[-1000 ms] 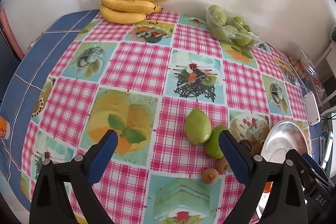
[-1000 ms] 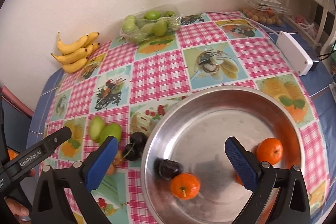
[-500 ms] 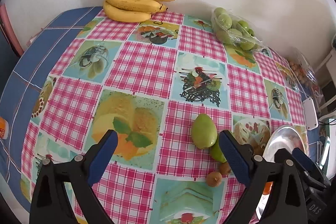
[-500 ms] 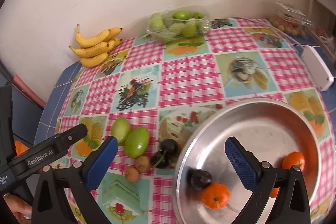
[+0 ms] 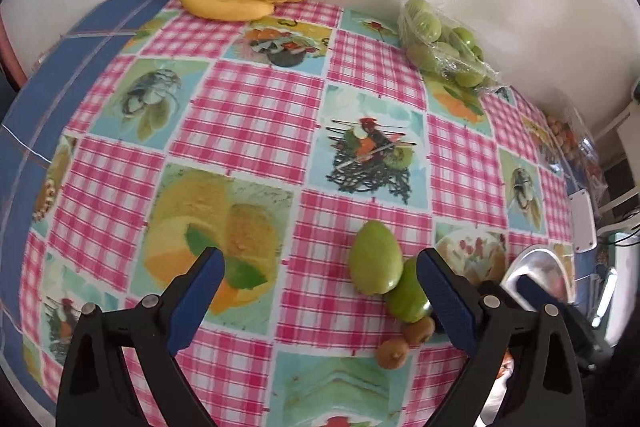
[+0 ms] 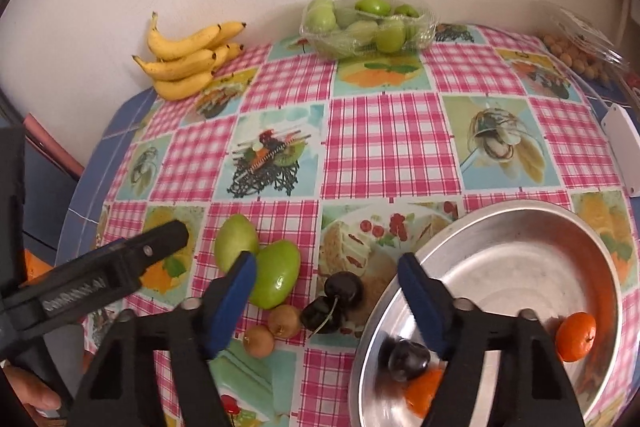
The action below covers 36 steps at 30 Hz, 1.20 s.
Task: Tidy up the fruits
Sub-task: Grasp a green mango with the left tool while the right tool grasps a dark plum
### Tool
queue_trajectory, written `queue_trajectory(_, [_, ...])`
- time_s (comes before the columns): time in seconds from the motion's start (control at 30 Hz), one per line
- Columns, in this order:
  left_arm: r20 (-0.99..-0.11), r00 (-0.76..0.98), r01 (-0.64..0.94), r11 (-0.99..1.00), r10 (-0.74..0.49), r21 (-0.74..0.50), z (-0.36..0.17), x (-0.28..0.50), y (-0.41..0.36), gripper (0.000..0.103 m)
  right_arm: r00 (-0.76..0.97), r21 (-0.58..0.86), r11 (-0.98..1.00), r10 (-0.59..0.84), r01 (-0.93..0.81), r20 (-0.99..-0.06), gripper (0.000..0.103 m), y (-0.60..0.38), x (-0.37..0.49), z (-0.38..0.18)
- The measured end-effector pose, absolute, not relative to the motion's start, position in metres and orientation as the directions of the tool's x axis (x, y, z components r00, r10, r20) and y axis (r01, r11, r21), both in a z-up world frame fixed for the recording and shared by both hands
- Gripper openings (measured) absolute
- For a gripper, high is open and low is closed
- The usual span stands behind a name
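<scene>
Bowl (image 6: 520,227) was bare metal, brushed and dully reflective. Surface cover (image 6: 384,143) looked like smooth printed oilcloth with a slight sheen; green fruit tray (image 6: 364,23) was clear, crinkled glossy plastic. Tongs (image 6: 324,291) were matt black plastic with textured blue pads (image 6: 420,295).

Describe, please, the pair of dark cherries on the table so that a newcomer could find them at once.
Start at the round silver metal bowl on the pink checked tablecloth. Just outside its left rim lie two glossy dark cherries joined by stems. They are near-black, unlike the two small brown fruits and green mangoes to their left.
</scene>
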<state>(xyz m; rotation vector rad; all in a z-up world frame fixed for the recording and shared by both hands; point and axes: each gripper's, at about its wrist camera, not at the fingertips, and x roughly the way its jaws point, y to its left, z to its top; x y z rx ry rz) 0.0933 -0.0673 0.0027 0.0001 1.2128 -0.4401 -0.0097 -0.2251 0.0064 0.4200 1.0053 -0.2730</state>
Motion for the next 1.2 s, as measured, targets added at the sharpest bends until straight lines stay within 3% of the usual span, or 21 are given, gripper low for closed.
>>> queue_trajectory(0.1, [-0.901,0.250,0.342,0.903,-0.355,-0.261,-0.002,0.094,-0.073,0.092,0.488,0.197,0.891,-0.031,0.409,-0.872,0.056,-0.223,-0.005,0.001])
queue_trajectory(0.17, [-0.905,0.237,0.355,0.898,-0.354,-0.258,-0.006,0.093,-0.079,0.077,0.470,0.183,0.894,-0.034,0.408,-0.882,0.053,-0.222,-0.001,-0.003])
queue_trajectory(0.2, [-0.907,0.225,0.358,0.896,-0.355,-0.262,-0.009,0.093,-0.081,0.075,0.458,0.176,0.897,-0.032,0.405,-0.889,0.051,-0.220,0.001,-0.005])
queue_trajectory(0.5, [-0.911,0.175,0.368,0.883,-0.373,-0.291,-0.023,0.094,-0.095,0.068,0.372,0.092,0.913,-0.068,0.398,-0.926,0.045,-0.216,0.013,-0.022])
queue_trajectory(0.6, [-0.913,0.165,0.369,0.881,-0.374,-0.295,-0.026,0.094,-0.097,0.057,0.352,0.069,0.913,-0.085,0.402,-0.932,0.041,-0.216,0.015,-0.026])
queue_trajectory(0.9, [-0.912,0.149,0.373,0.876,-0.381,-0.305,-0.029,0.095,-0.103,0.048,0.316,0.007,0.925,-0.123,0.380,-0.941,0.039,-0.211,0.021,-0.029])
queue_trajectory(0.97, [-0.912,0.146,0.374,0.875,-0.383,-0.308,-0.030,0.095,-0.104,0.040,0.310,-0.006,0.928,-0.131,0.372,-0.942,0.037,-0.211,0.022,-0.030])
queue_trajectory(1.2, [-0.910,0.140,0.373,0.872,-0.391,-0.317,-0.030,0.096,-0.103,0.039,0.286,-0.024,0.937,-0.131,0.349,-0.949,0.036,-0.205,0.028,-0.038])
